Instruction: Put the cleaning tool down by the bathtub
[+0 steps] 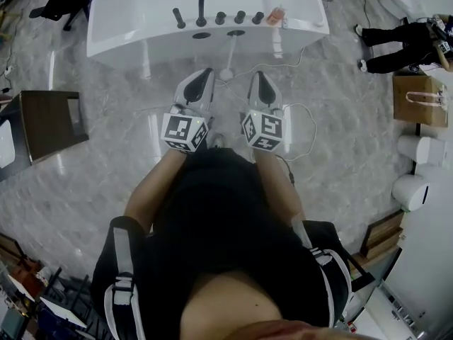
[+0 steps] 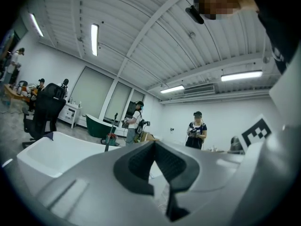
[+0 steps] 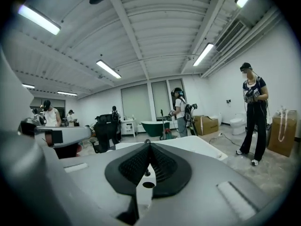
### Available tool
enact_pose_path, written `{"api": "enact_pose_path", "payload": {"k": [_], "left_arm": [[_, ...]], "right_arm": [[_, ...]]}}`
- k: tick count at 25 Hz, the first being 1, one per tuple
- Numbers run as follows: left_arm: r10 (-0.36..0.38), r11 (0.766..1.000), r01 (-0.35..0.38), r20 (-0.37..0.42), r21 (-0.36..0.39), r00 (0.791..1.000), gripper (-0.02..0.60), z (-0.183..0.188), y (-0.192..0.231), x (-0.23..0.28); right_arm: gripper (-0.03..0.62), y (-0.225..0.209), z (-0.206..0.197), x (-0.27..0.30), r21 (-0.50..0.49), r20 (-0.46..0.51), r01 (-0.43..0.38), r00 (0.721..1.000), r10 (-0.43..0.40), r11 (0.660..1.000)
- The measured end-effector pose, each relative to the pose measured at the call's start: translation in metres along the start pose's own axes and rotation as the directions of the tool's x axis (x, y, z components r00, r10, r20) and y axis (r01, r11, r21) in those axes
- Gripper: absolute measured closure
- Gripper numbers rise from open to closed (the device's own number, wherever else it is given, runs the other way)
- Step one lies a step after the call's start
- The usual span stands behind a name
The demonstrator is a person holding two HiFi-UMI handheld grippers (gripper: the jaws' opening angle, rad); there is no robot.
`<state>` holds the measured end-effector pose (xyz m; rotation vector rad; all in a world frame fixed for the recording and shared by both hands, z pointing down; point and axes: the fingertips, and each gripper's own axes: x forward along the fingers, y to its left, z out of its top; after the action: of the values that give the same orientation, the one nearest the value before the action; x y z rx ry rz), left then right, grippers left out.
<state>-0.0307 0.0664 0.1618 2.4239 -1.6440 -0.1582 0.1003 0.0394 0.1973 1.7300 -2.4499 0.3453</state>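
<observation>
Both sets of jaws are closed on nothing; left gripper point(image 1: 206, 73) and right gripper point(image 1: 257, 76) point to 12 o'clock at the bathtub point(image 1: 141, 37), the white cleaning tool point(image 1: 228, 59) on the floor point(image 1: 106, 119) against its front

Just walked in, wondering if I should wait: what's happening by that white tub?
A person stands facing the white bathtub, a hand-held gripper in each hand. The left hand-held gripper and the right hand-held gripper are both shut and empty. What looks like a white long-handled tool leans against the tub's side, touched by neither.
</observation>
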Motion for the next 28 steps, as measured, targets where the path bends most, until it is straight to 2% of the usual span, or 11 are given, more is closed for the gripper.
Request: {"api": "enact_pose_path", "payload": {"k": [4,10,28], "left_arm": [[0.009,1.000,-0.009,0.009,0.004,1.000,0.572,0.003,-0.011,-0.024],[0.008,1.000,-0.008,0.009,0.003,1.000,0.572,-0.008,-0.027,-0.046],[-0.003,1.000,0.003,0.002,0.026,1.000,0.572,-0.015,-0.044,-0.061]], "right_arm": [[0.594,0.015,0.018,-0.038,-0.034,0.071,-0.045,0.996,0.047,0.998],[0.595,0.021,0.016,-0.071,-0.014,0.075,-0.087,0.993,0.087,0.996],[0.595,0.005,0.005,-0.097,0.002,0.089,-0.053,0.995,0.053,0.999]]}}
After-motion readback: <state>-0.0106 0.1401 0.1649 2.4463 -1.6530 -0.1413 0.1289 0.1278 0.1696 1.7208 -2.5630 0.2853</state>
